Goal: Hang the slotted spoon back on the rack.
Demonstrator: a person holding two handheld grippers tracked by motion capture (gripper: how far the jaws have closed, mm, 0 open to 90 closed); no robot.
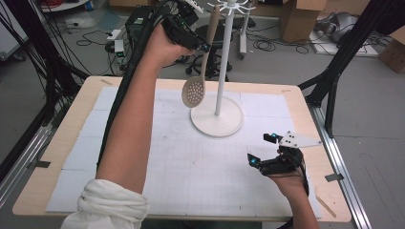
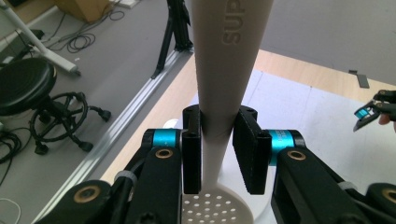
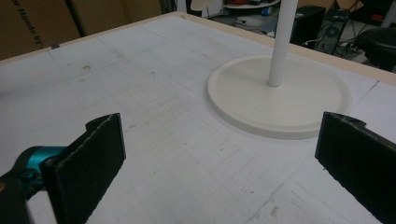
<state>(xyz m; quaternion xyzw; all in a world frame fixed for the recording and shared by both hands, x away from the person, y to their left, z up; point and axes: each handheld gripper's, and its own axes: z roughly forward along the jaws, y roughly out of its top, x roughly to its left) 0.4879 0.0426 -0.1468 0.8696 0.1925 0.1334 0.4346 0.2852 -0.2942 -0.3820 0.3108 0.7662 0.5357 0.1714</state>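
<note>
A: Gripping the beige plastic slotted spoon point(image 1: 199, 76) by its handle, the left gripper point(image 1: 203, 47) is raised above the table's far side, jaws clamped on it.

B: Spoon position?

A: Hanging nearly upright, perforated bowl down, in the air just beside the white stand's pole point(image 1: 223, 62) and above the round white base point(image 1: 216, 121). Whether it touches the hook ring on top is unclear.

B: Right gripper point(image 1: 260, 151)?

A: Jaws wide, nothing between them, low over the white gridded mat point(image 1: 191, 162) near the base, well apart from the spoon.
</note>
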